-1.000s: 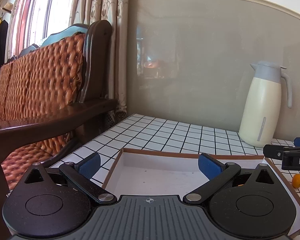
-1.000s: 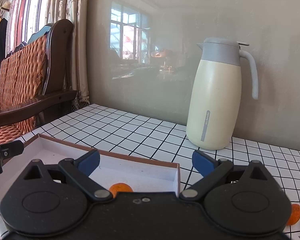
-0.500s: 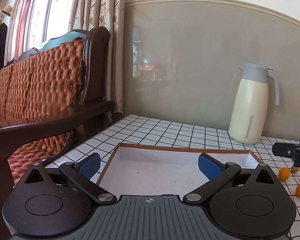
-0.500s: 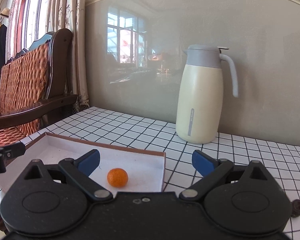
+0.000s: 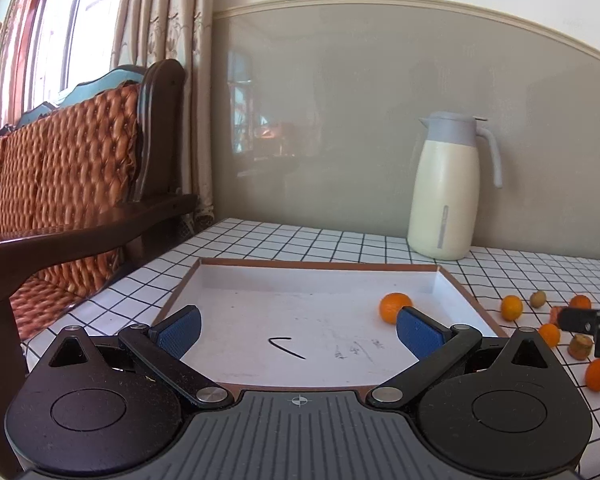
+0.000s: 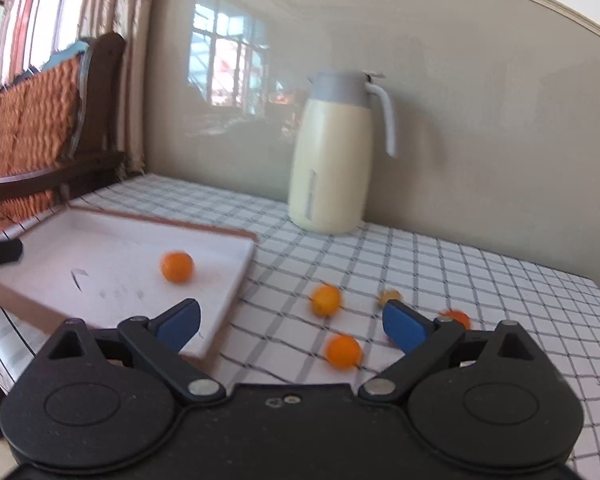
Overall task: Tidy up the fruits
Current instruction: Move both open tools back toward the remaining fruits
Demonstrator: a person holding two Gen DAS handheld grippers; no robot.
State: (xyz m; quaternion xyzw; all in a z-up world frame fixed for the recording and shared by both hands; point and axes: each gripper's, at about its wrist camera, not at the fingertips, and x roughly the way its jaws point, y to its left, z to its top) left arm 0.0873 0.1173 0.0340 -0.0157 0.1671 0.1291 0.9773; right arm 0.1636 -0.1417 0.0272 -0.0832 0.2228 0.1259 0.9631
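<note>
Left wrist view first: the left gripper [image 5: 298,326] hangs low over the near edge of the shallow white tray [image 5: 236,278], jaws spread wide and nothing between them. One orange fruit [image 5: 395,307] sits inside the tray toward its right side, just beyond the right blue pad. Off to the right of the tray, on the checked desk [image 5: 340,242], loose fruit lies scattered: an orange one [image 5: 511,307] just outside the tray wall, a small greenish-brown one [image 5: 538,299] behind it, another orange one [image 5: 599,374] at the lower right of the frame, and a few more partly hidden by the tip of the other gripper. A cream thermos jug [image 5: 446,188] stands at the back against the wall, and a wooden sofa [image 5: 72,184] fills the left of the frame.

Over to the right wrist view, and it is blurred. The right gripper [image 6: 292,322] is wide open too, empty, poised above the desk just right of the tray [image 6: 236,276]. The fruit in the tray [image 6: 176,266] shows at centre left. Between the blue pads lie two orange fruits [image 6: 326,299] [image 6: 343,351], both resting on the desk, apart from each other. Another small one [image 6: 388,295] peeks out just above the right pad.
</note>
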